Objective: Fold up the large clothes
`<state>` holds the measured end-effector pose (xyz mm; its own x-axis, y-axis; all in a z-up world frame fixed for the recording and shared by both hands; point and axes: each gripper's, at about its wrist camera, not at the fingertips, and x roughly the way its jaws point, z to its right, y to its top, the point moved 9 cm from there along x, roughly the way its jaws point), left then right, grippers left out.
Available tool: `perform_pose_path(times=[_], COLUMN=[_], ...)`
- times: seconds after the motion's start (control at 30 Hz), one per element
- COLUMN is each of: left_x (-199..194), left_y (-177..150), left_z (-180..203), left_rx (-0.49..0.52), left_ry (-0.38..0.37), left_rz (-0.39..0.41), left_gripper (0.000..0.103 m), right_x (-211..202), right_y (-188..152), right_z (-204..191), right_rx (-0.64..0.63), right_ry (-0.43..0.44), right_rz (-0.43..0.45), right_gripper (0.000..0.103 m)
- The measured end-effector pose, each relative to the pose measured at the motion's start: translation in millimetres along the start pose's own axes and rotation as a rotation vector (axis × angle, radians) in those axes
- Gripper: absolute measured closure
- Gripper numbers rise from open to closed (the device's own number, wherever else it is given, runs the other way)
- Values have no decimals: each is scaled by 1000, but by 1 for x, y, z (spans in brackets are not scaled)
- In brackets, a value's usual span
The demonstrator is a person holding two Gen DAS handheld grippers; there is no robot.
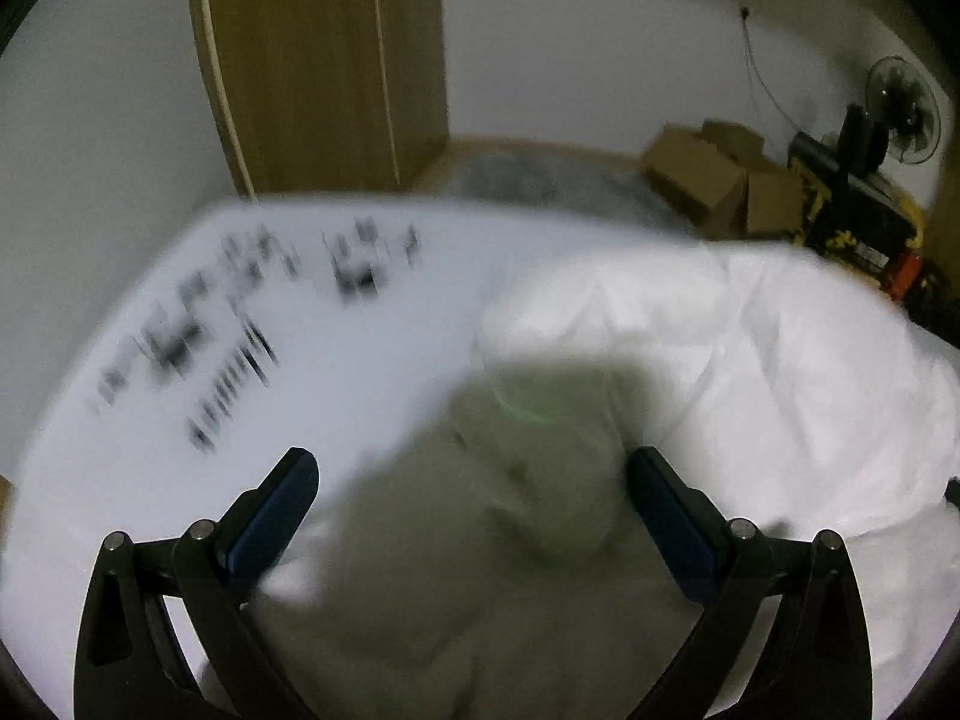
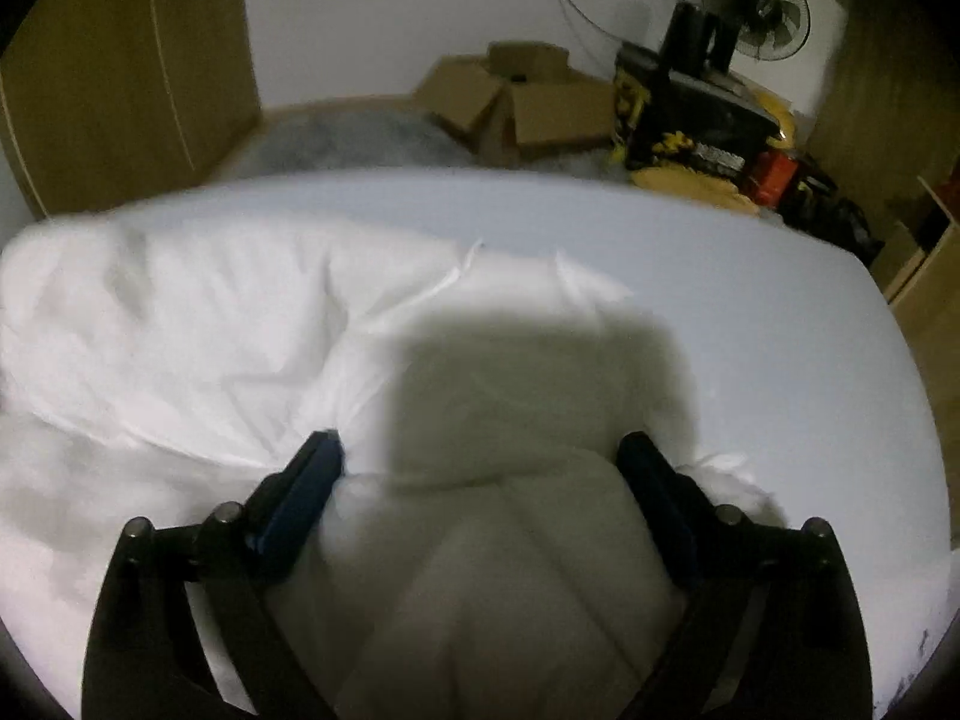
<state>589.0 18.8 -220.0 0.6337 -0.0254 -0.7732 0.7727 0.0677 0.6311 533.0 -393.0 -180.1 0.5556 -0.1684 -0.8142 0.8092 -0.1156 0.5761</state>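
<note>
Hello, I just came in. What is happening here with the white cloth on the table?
A person holds two grippers over a bunched white fabric garment lying on a pale white table surface. The left gripper and the right gripper are both open, with crumpled cloth between their fingers, not clamped. The garment is not folded yet. Brown cardboard boxes sit behind the table.

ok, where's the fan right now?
The fan sits far right at the back in both wrist views, against the white wall, just behind the black-and-yellow case and right of the cardboard boxes.
</note>
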Motion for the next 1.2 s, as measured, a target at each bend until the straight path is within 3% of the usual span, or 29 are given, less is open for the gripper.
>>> perform_pose_path(times=[0.27, 0.93, 1.0, 1.03, 1.13, 1.2], left_x=[24, 17, 10, 0, -26, -26], left_y=[-8, -7, 1, 10, 41, 49], left_z=[-13, -2, -6, -2, 35, 68], left_rx=[-112, -96, -93, -85, -12, 42], left_ry=[-117, -93, -39, -23, -53, -81], left_rz=[-41, -40, -30, 4, 101, 94], left_gripper=[0, 0, 0, 0, 0, 0], right_x=[14, 20, 18, 12, -20, -12], right_y=[-11, -16, -14, -7, 30, 40], right_z=[-1, -6, -4, -4, -29, -48], right_rx=[58, 63, 59, 65, 87, 52], right_ry=[79, 88, 62, 40, 112, 83], right_rz=[-7, -26, -41, -36, 74, 50], right_gripper=[0, 0, 1, 3, 6, 6])
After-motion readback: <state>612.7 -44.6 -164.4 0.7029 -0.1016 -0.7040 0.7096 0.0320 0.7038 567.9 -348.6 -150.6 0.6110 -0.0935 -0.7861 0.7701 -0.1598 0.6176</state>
